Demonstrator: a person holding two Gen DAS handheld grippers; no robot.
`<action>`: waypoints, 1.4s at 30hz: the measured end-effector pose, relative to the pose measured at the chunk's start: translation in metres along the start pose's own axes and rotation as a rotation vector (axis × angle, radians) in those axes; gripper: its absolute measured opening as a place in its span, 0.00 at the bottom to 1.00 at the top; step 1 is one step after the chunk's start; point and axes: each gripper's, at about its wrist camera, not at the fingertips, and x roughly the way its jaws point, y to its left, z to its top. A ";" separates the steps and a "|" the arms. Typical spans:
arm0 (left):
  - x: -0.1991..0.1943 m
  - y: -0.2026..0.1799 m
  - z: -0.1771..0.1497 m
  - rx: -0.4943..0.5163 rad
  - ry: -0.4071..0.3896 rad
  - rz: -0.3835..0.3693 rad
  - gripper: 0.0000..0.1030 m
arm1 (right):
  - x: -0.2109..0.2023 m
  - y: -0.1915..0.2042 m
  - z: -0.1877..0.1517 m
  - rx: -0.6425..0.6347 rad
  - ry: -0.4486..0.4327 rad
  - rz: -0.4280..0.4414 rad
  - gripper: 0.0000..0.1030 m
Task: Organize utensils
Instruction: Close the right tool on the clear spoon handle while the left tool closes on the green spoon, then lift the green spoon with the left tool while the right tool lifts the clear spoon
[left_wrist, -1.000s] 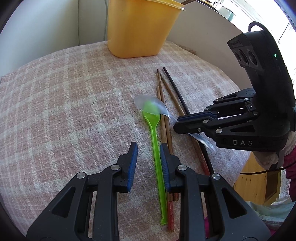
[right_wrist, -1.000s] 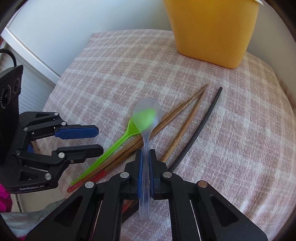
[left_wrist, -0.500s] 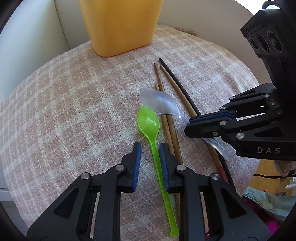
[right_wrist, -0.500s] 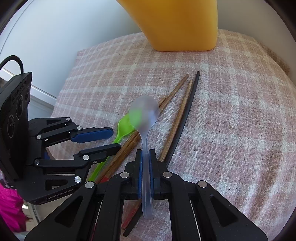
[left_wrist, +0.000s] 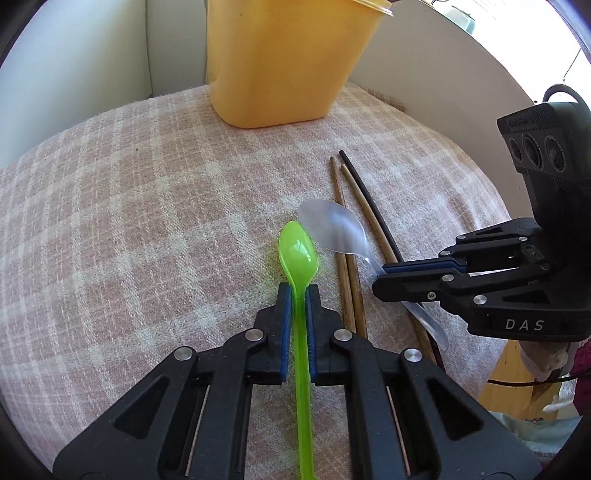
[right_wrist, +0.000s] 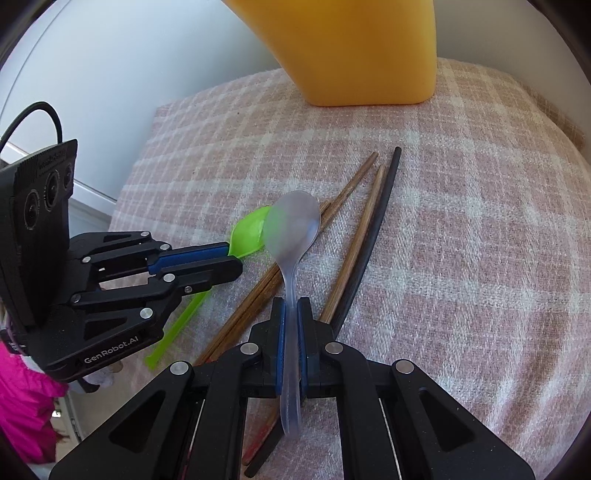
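My left gripper (left_wrist: 297, 291) is shut on the handle of a green plastic spoon (left_wrist: 297, 251), bowl forward, just above the checked cloth. My right gripper (right_wrist: 291, 304) is shut on a clear plastic spoon (right_wrist: 293, 225), held above the chopsticks. Each gripper shows in the other's view: the right gripper (left_wrist: 380, 278) to the right, the left gripper (right_wrist: 236, 260) to the left. The green spoon (right_wrist: 248, 232) and clear spoon (left_wrist: 332, 230) have their bowls close together. Two brown chopsticks (left_wrist: 345, 266) and a black chopstick (left_wrist: 369, 210) lie on the cloth. A yellow container (left_wrist: 284, 59) stands at the back.
The pink checked cloth (left_wrist: 129, 221) covers a small table against a white wall. The table edge drops off to the right (left_wrist: 491, 354) and to the left in the right wrist view (right_wrist: 125, 192). The yellow container (right_wrist: 362, 48) is straight ahead.
My left gripper has closed on the green spoon's handle and moved forward with it. Both grippers have come nearer the yellow container. The right gripper still holds the clear spoon.
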 end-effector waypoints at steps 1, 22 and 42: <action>-0.004 0.002 -0.001 -0.012 -0.014 -0.009 0.05 | -0.003 0.000 -0.001 0.003 -0.011 -0.001 0.05; -0.122 -0.015 0.010 -0.005 -0.348 -0.058 0.05 | -0.100 0.025 -0.003 -0.099 -0.311 -0.022 0.05; -0.153 -0.029 0.103 -0.014 -0.607 -0.055 0.05 | -0.172 0.010 0.066 -0.096 -0.564 -0.030 0.05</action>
